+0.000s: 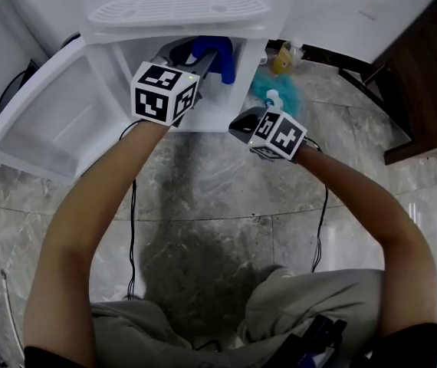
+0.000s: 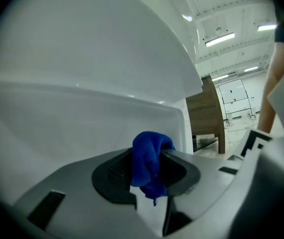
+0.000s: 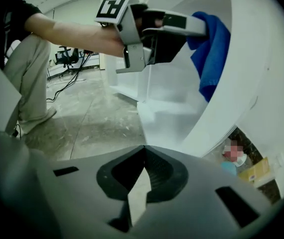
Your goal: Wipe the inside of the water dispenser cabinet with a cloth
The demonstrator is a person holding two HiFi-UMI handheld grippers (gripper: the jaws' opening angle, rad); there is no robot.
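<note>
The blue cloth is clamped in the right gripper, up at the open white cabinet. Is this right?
No: the blue cloth is clamped in the left gripper, up at the open white cabinet. The left gripper view shows it.

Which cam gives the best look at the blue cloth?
Left gripper view: the blue cloth sits centered and close, pinched between the jaws of the left gripper. The right gripper view shows it from the side, hanging from that gripper at the cabinet. The head view shows only a small patch, partly behind the gripper.
</note>
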